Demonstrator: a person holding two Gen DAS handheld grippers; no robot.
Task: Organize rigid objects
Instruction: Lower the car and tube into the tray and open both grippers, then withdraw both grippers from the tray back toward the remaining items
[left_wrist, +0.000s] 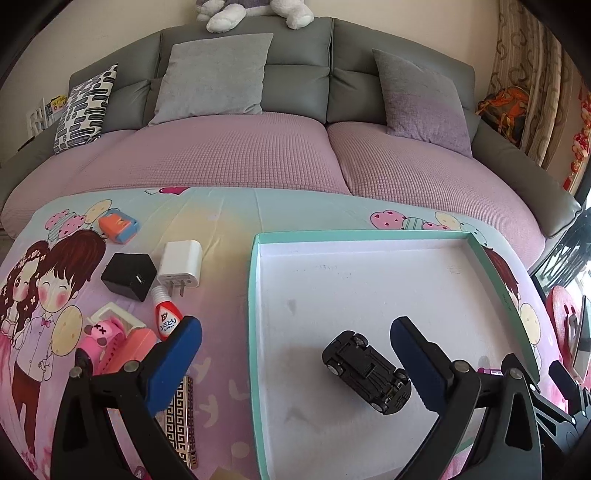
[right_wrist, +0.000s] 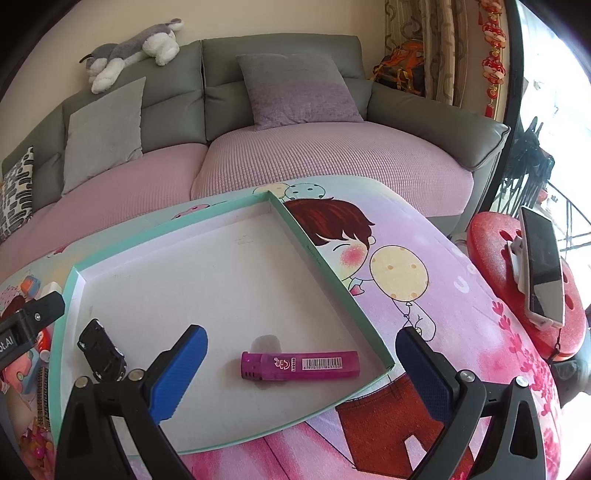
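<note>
I have both grippers spread wide and pinching nothing. My left gripper (left_wrist: 295, 354) hangs over the near left part of the tray (left_wrist: 369, 233), and the toy car (left_wrist: 366, 372) lies on its roof between the open fingers, wheels up, touched by neither pad. It sits there because the tray is where the sorted things belong, though I judge it would be tidier turned onto its wheels.

My right gripper (right_wrist: 301, 363) hovers over the tray's near right corner. The purple lighter (right_wrist: 300, 365) lies flat on the tray floor between those fingers, its length running across the gap, close to the corner wall. I reckon both pieces count as put away.

The remaining things wait on the bench's cartoon cloth (left_wrist: 221, 229), left of the tray: a black charger (left_wrist: 129, 276) and a white charger (left_wrist: 181, 264) side by side, a small red and white bottle (left_wrist: 166, 314) just in front of them, an orange and blue block (left_wrist: 119, 224) further back, and pink items (left_wrist: 118, 341) nearest my left fingers. A patterned flat bar (left_wrist: 181, 424) lies partly hidden under the left finger.

Since that pile is on the left, I judge my left gripper is the natural one to fetch the next piece.
</note>
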